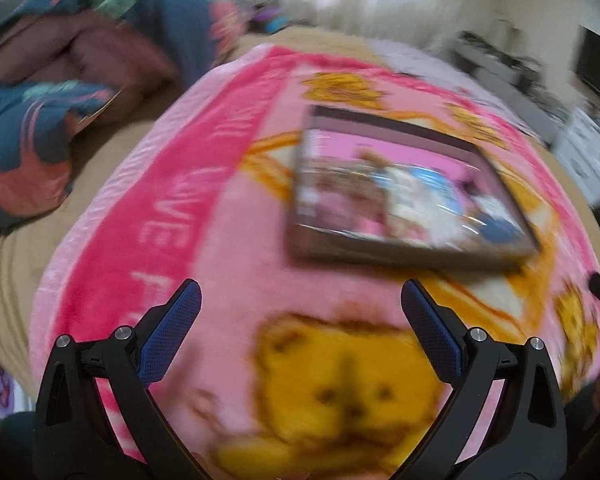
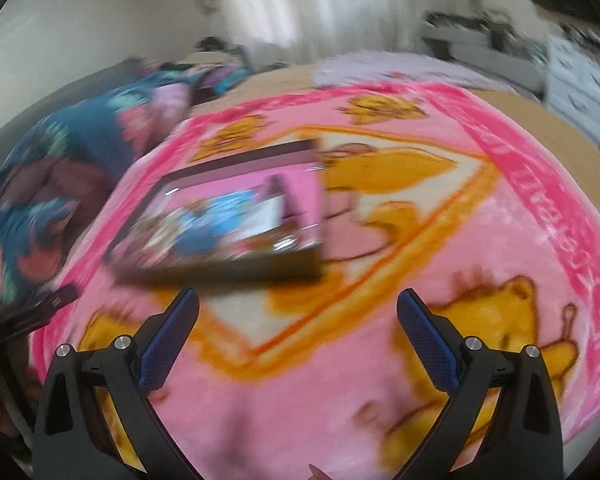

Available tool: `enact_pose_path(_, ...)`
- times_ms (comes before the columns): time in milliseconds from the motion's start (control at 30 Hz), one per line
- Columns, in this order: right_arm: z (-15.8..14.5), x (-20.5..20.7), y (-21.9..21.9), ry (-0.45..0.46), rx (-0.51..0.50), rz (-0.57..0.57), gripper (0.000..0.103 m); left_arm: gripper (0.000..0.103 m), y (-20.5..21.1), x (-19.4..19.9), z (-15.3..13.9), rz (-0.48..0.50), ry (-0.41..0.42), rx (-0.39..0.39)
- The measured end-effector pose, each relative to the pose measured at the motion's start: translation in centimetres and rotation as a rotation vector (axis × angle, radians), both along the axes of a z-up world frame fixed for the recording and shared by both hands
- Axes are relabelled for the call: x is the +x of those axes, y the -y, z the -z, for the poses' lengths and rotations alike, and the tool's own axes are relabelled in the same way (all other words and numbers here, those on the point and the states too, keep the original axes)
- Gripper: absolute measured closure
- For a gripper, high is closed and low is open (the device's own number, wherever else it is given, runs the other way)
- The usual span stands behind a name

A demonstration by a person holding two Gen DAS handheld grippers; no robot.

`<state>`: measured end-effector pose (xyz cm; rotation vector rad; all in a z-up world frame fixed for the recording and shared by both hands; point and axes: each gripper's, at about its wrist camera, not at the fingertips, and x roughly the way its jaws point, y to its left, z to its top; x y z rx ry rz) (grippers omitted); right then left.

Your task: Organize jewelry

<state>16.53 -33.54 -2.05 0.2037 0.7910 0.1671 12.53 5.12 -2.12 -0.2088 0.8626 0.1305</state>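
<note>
Both grippers, left gripper (image 1: 300, 308) and right gripper (image 2: 298, 306), hover wide open and empty near the box (image 1: 404, 196); slow down before reaching in.

A bed (image 1: 16, 280) in tan sheeting is spread with a pink bear-printed blanket (image 2: 380, 400). Pale curtains (image 2: 284, 4) are lit from behind, and white drawers (image 2: 580, 76) are seen at the right.

Left tongs (image 1: 300, 300), right tongs (image 2: 298, 300): same build, black plastic arms, two silver screws per arm, fingers (image 1: 172, 336) faced with blue dimpled pads. No cables or markings visible.
</note>
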Motion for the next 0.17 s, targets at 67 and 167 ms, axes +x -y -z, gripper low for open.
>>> enact_pose_path(67, 0.9, 3.8, 4.7, -0.067, 0.03, 0.154, 0.004, 0.009, -3.7, 2.4, 0.6, -0.119, -0.061, 0.013)
enact_pose_path(167, 2.7, 8.6, 11.5, -0.142, 0.002, 0.392, 0.004, 0.009, -8.8, 5.6, 1.8, -0.25, -0.123, 0.032)
